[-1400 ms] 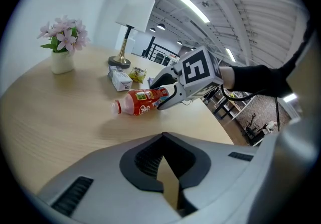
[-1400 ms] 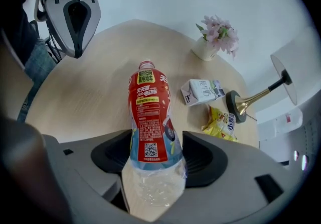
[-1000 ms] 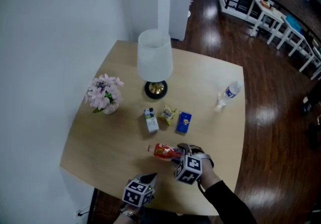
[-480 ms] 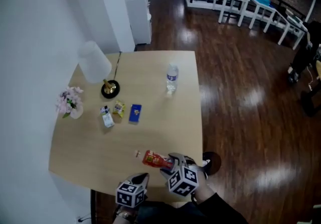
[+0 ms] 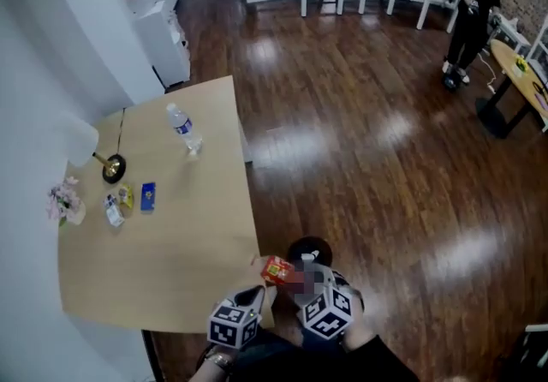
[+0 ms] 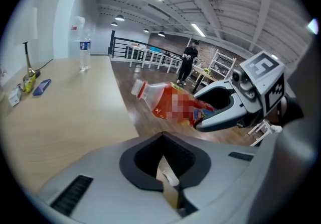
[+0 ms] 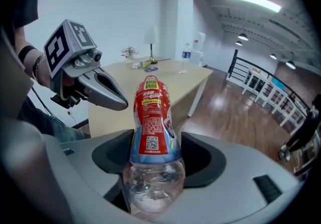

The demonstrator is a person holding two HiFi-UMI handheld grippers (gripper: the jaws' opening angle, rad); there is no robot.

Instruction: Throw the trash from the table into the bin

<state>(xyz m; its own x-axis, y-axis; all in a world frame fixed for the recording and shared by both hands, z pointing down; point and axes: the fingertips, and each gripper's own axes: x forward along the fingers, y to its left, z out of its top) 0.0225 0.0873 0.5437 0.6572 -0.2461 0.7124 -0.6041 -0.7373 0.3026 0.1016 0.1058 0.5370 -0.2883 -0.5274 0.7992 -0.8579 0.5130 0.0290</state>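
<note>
Head view: the right gripper (image 5: 289, 276) carries a red-labelled bottle (image 5: 276, 269) at the near right edge of the table (image 5: 171, 243). A dark round object (image 5: 310, 250) sits on the floor just beyond it. The left gripper (image 5: 257, 295) hangs just left of the bottle.

Left gripper view: its jaws are closed together (a thin tan strip shows in the seam; what it is I cannot tell).

Right gripper view: the jaws are clamped on the bottle's clear lower body, and the labelled part points away.
</note>
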